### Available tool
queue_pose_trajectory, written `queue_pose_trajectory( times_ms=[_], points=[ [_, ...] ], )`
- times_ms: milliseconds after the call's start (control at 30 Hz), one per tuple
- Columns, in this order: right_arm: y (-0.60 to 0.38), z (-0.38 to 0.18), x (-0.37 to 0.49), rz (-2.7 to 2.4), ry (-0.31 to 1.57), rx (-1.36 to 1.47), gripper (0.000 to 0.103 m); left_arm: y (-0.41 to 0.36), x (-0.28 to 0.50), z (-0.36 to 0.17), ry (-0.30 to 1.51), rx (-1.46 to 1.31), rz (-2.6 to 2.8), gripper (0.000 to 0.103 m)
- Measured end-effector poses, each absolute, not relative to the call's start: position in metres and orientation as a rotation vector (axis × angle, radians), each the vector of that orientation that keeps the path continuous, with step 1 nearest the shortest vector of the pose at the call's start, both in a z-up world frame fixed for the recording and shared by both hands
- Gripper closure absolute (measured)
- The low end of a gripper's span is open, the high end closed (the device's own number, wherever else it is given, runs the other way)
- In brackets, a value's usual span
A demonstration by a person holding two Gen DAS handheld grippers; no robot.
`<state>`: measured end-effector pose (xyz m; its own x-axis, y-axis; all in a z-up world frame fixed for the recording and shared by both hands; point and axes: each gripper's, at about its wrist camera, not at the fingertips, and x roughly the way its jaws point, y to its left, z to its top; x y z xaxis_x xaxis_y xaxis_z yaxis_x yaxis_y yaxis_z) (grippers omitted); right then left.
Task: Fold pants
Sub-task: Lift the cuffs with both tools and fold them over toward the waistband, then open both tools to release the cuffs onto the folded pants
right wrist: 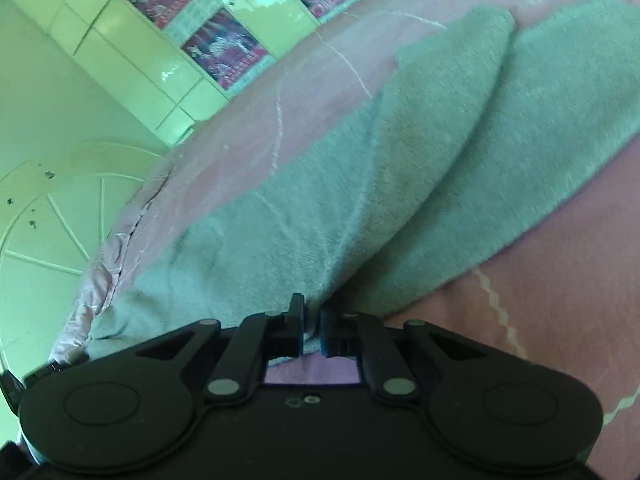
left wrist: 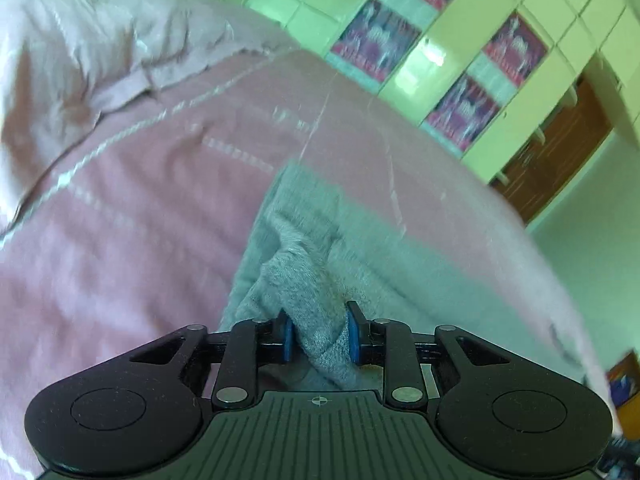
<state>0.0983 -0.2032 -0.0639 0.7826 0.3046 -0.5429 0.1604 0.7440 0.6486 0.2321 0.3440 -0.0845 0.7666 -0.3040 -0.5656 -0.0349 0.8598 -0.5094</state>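
Both tongs clamp grey pants on the pink bed [left wrist: 120, 240]. Left tongs [left wrist: 319, 334] pinch a bunched fold at lower centre; only this view shows a pillow [left wrist: 80, 52] upper left. Right tongs [right wrist: 310, 330], nearly together, grip an edge; pants [right wrist: 400, 168] spread toward upper right.

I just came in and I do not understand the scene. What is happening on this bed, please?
A person is folding grey pants on a pink bedspread, with a handheld gripper in each hand. The left gripper has its jaws shut on a bunched piece of the fabric. The right gripper pinches an edge of the pants, jaws nearly together. One layer already lies over another, so the fold appears to be under way.
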Motion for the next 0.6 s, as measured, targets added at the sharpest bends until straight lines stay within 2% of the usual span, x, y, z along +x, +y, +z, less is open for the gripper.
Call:
queue_pose_trajectory(
  times_ms=[100,200,233,267,300,433,600],
  points=[
    [-0.200,-0.061,0.099,0.087,0.684,0.709,0.103,0.351,0.222,-0.083,0.664,-0.603,-0.159,0.074],
    [-0.206,-0.061,0.097,0.095,0.683,0.736,0.103,0.345,0.212,-0.072,0.644,-0.565,-0.132,0.054],
    [-0.208,-0.058,0.095,0.092,0.674,0.740,0.097,0.339,0.207,-0.065,0.627,-0.530,-0.112,0.033],
    [-0.208,-0.055,0.093,0.080,0.660,0.735,0.094,0.333,0.202,-0.057,0.614,-0.486,-0.078,0.003],
    [-0.210,-0.051,0.091,0.068,0.647,0.725,0.092,0.327,0.198,-0.050,0.608,-0.434,-0.022,0.000],
    [-0.224,-0.041,0.078,0.001,0.589,0.702,0.085,0.295,0.182,-0.033,0.599,-0.266,0.106,0.000],
    [-0.250,-0.025,0.067,-0.104,0.519,0.662,0.085,0.237,0.163,-0.021,0.543,-0.175,0.209,0.000]
  ],
)
